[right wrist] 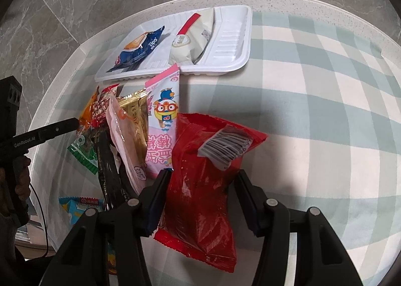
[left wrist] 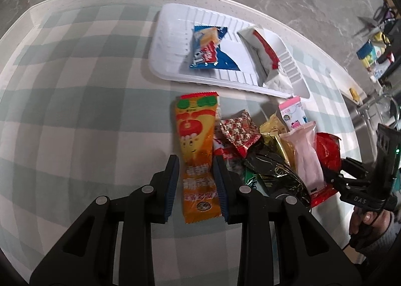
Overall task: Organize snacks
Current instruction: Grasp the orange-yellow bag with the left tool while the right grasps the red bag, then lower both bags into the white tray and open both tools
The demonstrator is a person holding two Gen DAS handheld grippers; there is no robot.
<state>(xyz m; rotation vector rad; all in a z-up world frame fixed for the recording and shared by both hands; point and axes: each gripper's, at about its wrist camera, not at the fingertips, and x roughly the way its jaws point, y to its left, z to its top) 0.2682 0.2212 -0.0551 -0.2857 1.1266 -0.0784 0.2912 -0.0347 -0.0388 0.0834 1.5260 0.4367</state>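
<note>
A white tray (left wrist: 170, 60) holds a blue snack pack (left wrist: 208, 48) and a white pack with a red stripe (left wrist: 265, 58); the tray also shows in the right wrist view (right wrist: 225, 48). A pile of snack packs lies in front of it. My left gripper (left wrist: 196, 168) straddles a long orange pack (left wrist: 195, 145) lying on the table, its jaws close on both sides of it. My right gripper (right wrist: 203, 175) straddles a red pack (right wrist: 205, 160), its jaws at the pack's sides. A pink cartoon pack (right wrist: 164, 120) lies next to the red one.
The pile holds a red-and-white patterned pack (left wrist: 239, 130), a gold pack (left wrist: 273, 135), a black pack (left wrist: 278, 175) and a pale pink pack (left wrist: 305, 155). The checked tablecloth (left wrist: 75, 110) covers a round table. A shelf with clutter (left wrist: 376, 53) stands at the far right.
</note>
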